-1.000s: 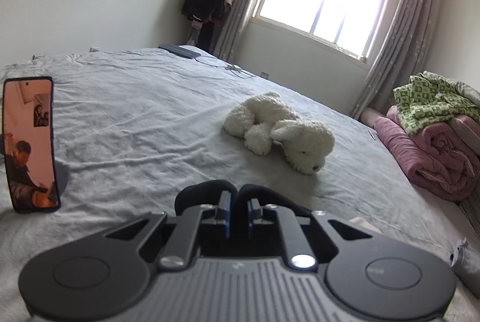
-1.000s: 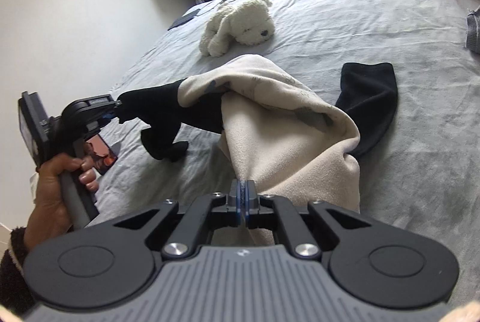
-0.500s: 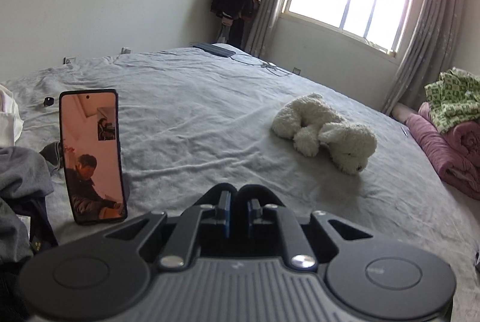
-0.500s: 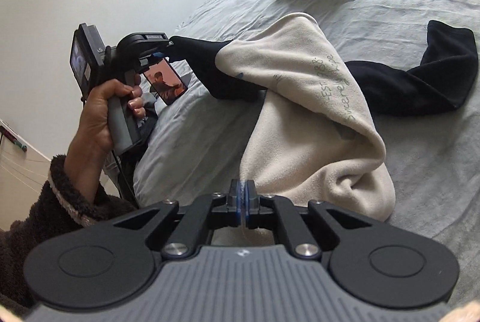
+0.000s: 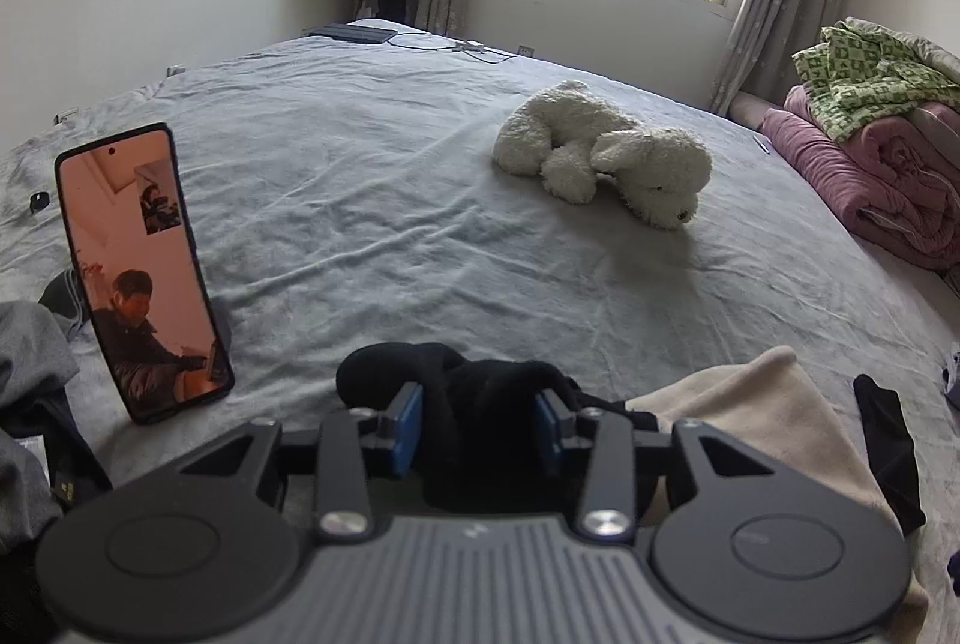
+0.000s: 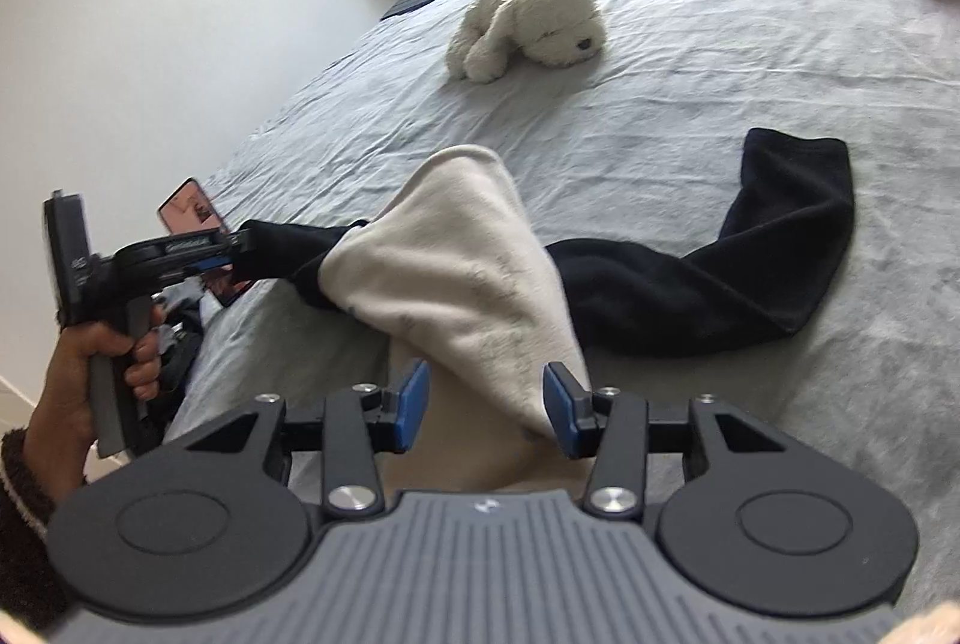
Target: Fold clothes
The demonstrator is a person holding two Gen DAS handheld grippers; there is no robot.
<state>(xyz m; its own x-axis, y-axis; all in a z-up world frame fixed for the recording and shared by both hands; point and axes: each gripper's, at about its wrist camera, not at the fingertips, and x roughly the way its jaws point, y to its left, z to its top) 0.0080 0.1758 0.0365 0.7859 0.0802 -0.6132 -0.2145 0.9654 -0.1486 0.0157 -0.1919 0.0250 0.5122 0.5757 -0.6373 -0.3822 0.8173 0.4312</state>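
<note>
A beige fleece top (image 6: 456,272) with black sleeves lies bunched on the grey bed (image 6: 720,62). One black sleeve (image 6: 750,272) trails off to the right on the sheet. The other black sleeve (image 5: 480,392) sits between the blue pads (image 5: 408,428) of my left gripper (image 5: 478,428), whose jaws stand wide apart. In the right wrist view a hand holds the left gripper (image 6: 237,251) at the sleeve's end. My right gripper (image 6: 487,410) is open too, and a beige fold hangs loosely between its pads. The beige body (image 5: 750,416) shows at lower right in the left wrist view.
A white plush dog (image 5: 606,152) lies mid-bed beyond the top. A lit phone (image 5: 141,278) stands propped at the left, beside a heap of grey clothes (image 5: 30,344). Folded pink quilts (image 5: 870,176) with a green cloth on them are stacked at the right edge.
Both grippers have gone from shut to open. The black sleeve and the beige fold now rest loose between the pads, and the top has sunk lower onto the bed.
</note>
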